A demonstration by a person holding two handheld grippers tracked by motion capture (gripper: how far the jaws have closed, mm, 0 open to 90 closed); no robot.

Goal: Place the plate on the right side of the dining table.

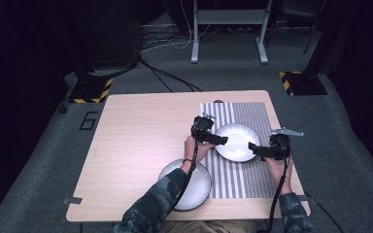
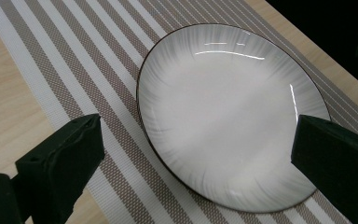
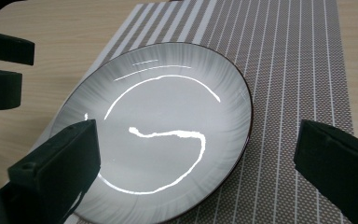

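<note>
The tabletop [image 1: 141, 141] is pale wood, and its right part carries a striped placemat [image 1: 252, 116] whose stripes run away from the person. A second, greyer plate [image 1: 196, 187] sits off the mat at the near edge, partly under the left sleeve.

On the mat lies the white plate [image 1: 237, 141], flat and right way up, glossy with a thin dark rim (the ceiling lights glare off it in the right gripper view). It looks like glazed ceramic: stiff, fairly heavy for its size, slick to the pads and likely to chip or crack if dropped or knocked. The rim is the only sensible hold, best taken at two opposite edges so the weight stays level; a one-sided pinch would probably let it tip and slide. Being round, it has no long axis and points nowhere across the table; its face looks straight up.

The left claw [image 1: 221, 140] hangs just over the plate's left edge and the right claw [image 1: 255, 148] just over its right edge, both wide open with nothing between the jaws; whether either brushes the rim cannot be told.
</note>
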